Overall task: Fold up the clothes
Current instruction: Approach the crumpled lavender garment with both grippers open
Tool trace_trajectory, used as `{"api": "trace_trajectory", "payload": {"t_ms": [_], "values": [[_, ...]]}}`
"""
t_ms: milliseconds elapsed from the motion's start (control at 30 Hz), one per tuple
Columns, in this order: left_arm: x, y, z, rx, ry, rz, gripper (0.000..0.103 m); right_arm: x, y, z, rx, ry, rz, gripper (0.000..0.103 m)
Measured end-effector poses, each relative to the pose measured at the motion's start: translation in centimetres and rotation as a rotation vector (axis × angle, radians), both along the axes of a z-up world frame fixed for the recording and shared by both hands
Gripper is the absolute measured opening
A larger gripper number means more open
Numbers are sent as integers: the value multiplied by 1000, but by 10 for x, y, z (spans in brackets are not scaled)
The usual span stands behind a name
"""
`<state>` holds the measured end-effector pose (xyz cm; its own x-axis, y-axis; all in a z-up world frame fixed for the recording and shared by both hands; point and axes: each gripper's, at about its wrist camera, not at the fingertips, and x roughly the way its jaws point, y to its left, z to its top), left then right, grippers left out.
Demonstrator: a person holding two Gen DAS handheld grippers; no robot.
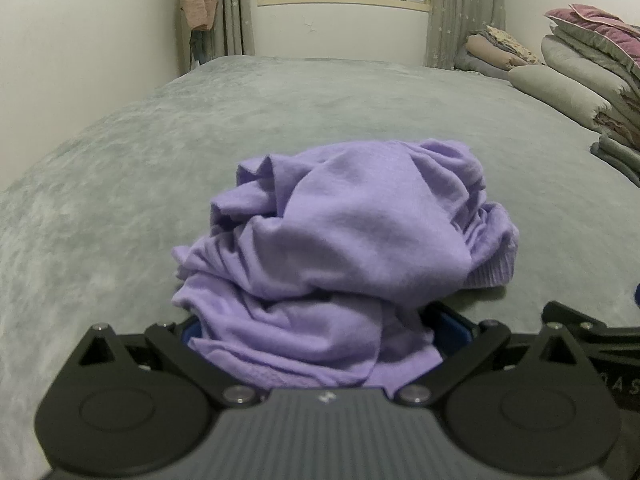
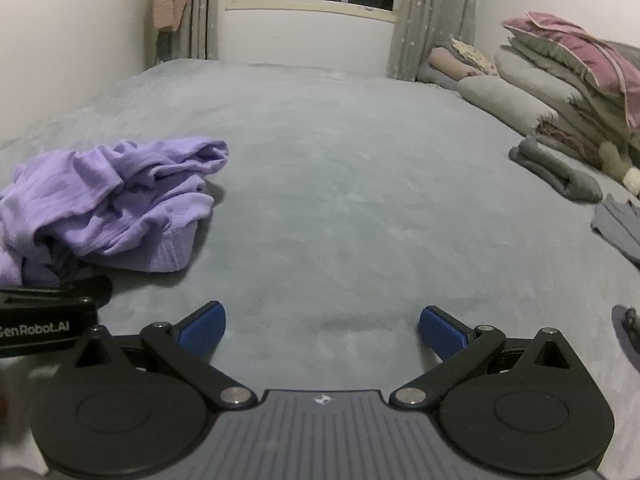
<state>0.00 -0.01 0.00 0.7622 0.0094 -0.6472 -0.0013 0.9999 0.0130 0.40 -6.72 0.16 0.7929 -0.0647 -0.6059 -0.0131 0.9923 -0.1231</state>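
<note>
Our left gripper [image 1: 316, 332] stood wide around the crumpled purple shirt [image 1: 344, 240] on the bed [image 1: 280, 120]; our right gripper [image 2: 322, 330] gaped wide beside that shirt.

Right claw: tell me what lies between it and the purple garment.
Nothing visible does. The right claw is open over bare grey bedspread; the crumpled purple garment lies ahead to its left, across open blanket. The left claw sits beside that heap, not in the path.
</note>
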Motion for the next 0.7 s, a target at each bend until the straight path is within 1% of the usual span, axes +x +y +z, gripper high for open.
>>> {"api": "trace_trajectory", "payload": {"t_ms": [333, 700], "values": [[-1, 0, 2, 2, 7, 2, 103, 12, 1, 5, 57, 62, 65, 103], [0, -2, 8, -11, 17, 13, 103, 4, 0, 13, 75, 71, 139, 103]]}}
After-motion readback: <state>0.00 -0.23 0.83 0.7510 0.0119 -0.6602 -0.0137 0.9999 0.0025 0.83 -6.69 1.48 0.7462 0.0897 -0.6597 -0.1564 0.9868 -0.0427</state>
